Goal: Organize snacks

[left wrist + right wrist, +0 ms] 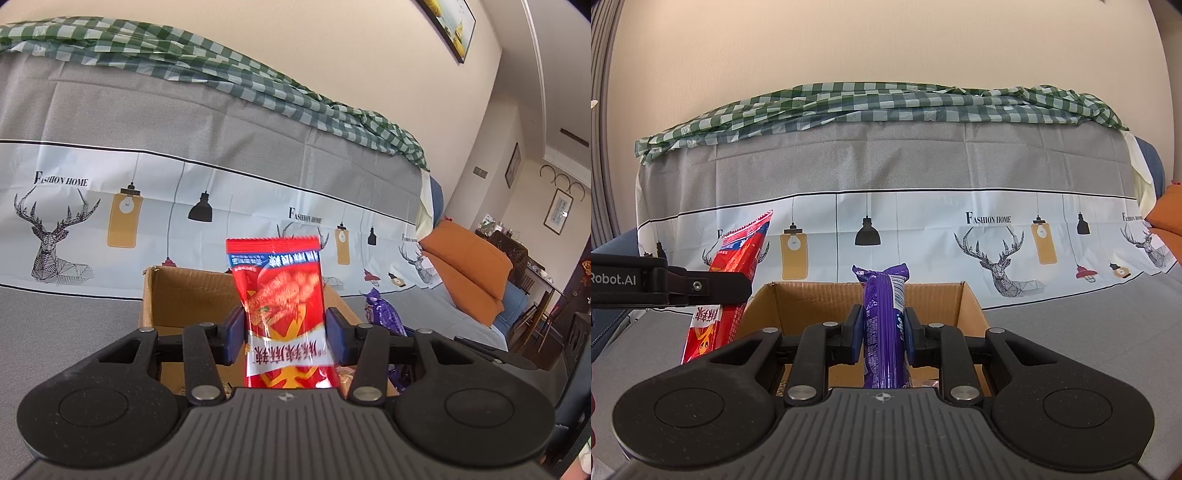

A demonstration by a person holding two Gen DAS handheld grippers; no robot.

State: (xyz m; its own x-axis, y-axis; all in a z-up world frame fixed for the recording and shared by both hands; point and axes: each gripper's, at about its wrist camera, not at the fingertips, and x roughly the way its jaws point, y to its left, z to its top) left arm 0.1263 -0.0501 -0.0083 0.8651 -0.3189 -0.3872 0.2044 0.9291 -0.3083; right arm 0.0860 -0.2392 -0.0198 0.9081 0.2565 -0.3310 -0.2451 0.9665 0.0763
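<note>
My left gripper (285, 336) is shut on a red snack packet (282, 295) with white Chinese lettering, held upright above the near side of an open cardboard box (177, 295). My right gripper (882, 332) is shut on a purple snack packet (884, 321), held upright over the same box (971, 314). In the right wrist view the left gripper (738, 284) comes in from the left with the red packet (738, 258) beside the box's left wall. The purple packet (382, 312) shows to the right in the left wrist view.
The box stands on a grey sofa seat (1089, 325). Behind it is the backrest under a deer-and-lamp printed cover (997, 229) and a green checked cloth (886, 103). An orange cushion (469, 266) lies at the right. Some wrapped items lie in the box bottom (345, 376).
</note>
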